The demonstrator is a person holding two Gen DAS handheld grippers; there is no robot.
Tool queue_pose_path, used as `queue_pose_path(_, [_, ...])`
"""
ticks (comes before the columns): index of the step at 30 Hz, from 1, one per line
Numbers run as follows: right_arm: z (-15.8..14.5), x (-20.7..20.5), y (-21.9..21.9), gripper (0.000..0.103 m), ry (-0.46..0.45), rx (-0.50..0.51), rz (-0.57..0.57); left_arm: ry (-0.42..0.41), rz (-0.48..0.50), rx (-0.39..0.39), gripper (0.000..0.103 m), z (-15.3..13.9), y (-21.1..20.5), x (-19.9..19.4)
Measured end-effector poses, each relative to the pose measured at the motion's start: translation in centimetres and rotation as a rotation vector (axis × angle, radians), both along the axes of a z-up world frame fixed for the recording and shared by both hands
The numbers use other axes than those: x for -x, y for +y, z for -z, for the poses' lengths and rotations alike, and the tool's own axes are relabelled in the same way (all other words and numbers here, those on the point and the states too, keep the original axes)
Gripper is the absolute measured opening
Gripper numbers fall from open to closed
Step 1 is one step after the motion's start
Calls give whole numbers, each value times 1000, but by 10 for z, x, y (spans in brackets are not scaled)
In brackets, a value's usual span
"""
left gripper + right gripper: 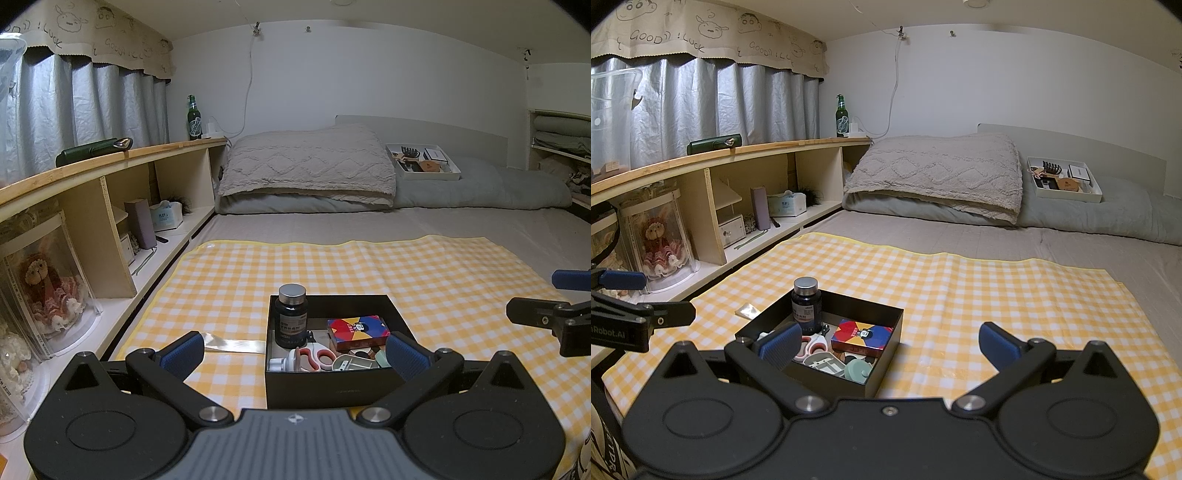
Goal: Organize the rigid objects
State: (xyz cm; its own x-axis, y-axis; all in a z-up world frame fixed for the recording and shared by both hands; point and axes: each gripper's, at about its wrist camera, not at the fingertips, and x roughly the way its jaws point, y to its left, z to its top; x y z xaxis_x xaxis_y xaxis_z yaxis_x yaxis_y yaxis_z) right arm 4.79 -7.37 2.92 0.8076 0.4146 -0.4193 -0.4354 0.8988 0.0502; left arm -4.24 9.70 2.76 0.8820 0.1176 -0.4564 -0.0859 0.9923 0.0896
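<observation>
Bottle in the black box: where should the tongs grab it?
Probably by the silver cap, coming from above. The bottle stands upright in the box's back left corner, walls close on two sides and scissors in front, but its cap rises clear of the rim.

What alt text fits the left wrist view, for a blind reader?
An open black rectangular box on a yellow checked cloth holds a dark upright bottle, red-handled scissors and a colourful card box. The open left gripper hovers before it.

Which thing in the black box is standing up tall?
The dark bottle with the silver cap. It stands upright in the black box's far left corner, poking above the rim, while the scissors and colourful card pack lie flat.
</observation>
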Motion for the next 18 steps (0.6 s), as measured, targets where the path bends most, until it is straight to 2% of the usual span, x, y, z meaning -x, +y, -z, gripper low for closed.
queue_pose_path(18, [0,0,1,103,-1,0,0,2,-7,0,103,-2,2,1])
